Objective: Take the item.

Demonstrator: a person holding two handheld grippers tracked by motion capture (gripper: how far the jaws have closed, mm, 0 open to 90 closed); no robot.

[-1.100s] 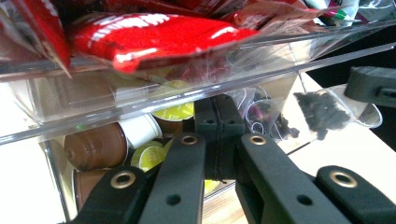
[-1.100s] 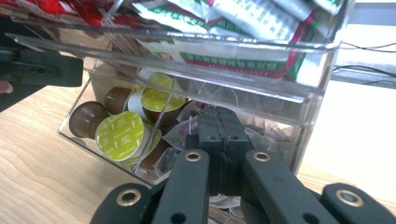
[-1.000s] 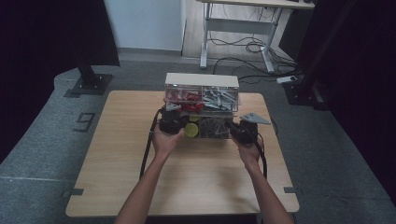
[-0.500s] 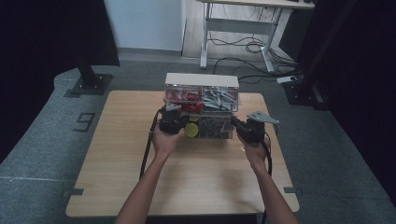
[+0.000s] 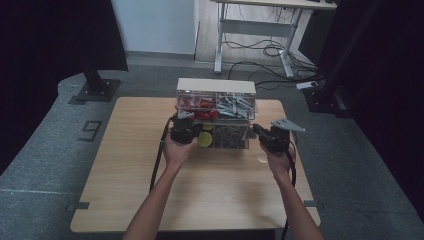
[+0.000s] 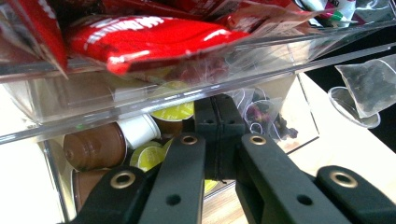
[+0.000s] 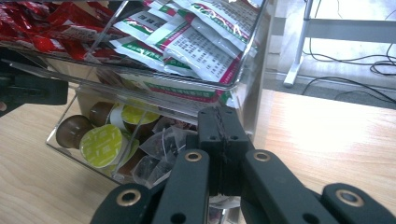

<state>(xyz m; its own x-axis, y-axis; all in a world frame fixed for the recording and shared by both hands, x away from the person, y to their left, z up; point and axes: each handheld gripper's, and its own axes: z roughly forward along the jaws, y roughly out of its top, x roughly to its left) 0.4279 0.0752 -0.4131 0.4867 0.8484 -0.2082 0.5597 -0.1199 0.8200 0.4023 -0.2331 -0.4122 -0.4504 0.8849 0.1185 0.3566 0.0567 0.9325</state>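
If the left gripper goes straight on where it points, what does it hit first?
Most likely the yellow-lidded coffee capsules in the lower tier of the clear plastic organiser; the left gripper, jaws together, already points into it, though depth is unclear.

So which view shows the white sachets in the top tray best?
The right gripper view: the white sachets lie close, with print visible. The high view shows them small and pale; the left gripper view catches just a corner.

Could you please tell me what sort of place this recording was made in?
Probably a lab or office workroom set up for recording: a wooden table stands alone on grey carpet, black curtains hang at both sides, and a desk frame with loose cables stands behind.
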